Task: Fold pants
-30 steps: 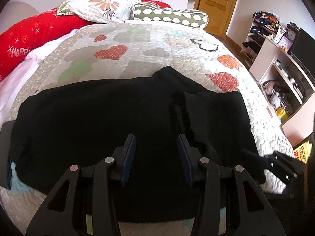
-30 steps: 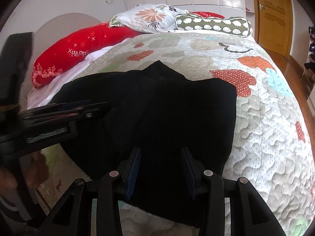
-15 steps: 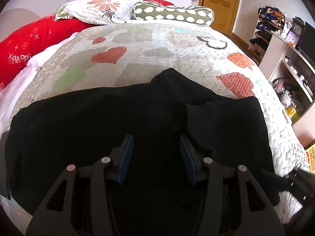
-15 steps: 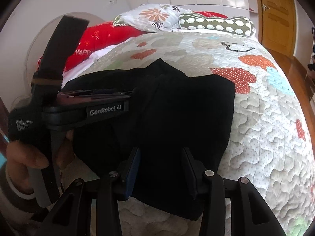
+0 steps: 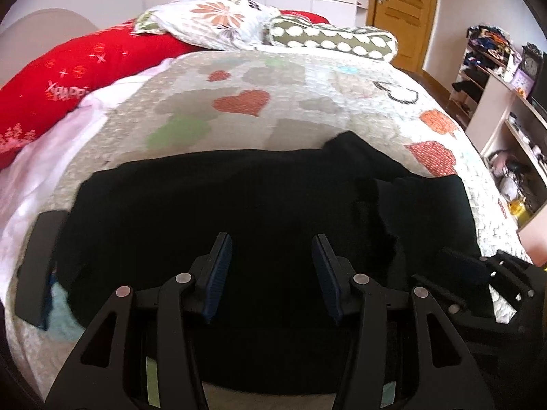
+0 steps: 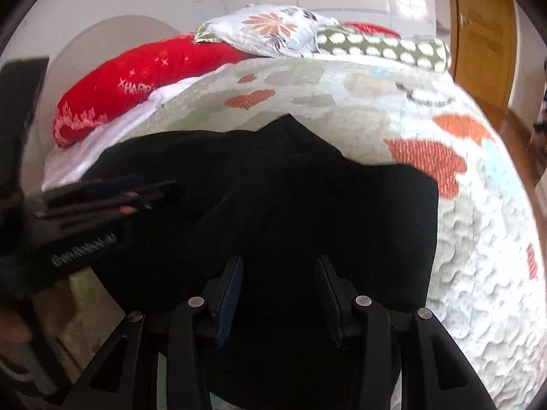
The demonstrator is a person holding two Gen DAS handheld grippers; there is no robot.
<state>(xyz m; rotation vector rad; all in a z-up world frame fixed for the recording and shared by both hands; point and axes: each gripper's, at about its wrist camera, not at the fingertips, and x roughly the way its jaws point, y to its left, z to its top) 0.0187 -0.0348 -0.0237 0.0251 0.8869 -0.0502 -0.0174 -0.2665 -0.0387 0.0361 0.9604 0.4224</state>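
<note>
Black pants [image 5: 239, 212] lie spread flat across the patchwork quilt [image 5: 307, 109], with one part folded over at the right [image 5: 424, 205]. My left gripper [image 5: 271, 251] hovers over their near middle, open, with no cloth pinched between its blue pads. The right gripper [image 6: 278, 273] stands open above the pants [image 6: 307, 205] near their right end, nothing gripped. In the left wrist view the right gripper [image 5: 478, 273] shows at the lower right. The left gripper [image 6: 102, 201] appears blurred at the left of the right wrist view.
Red [image 5: 68, 78], floral [image 5: 212, 24] and green dotted [image 5: 331, 37] pillows line the head of the bed. A dark flat object [image 5: 37, 266] lies at the bed's left edge. Shelves [image 5: 506, 109] and a wooden door [image 5: 403, 10] stand to the right.
The left wrist view has swung left, so the pants sit further right in it. Its jaws stand slightly wider than a second ago. Seen from the right wrist, the left gripper has dropped lower.
</note>
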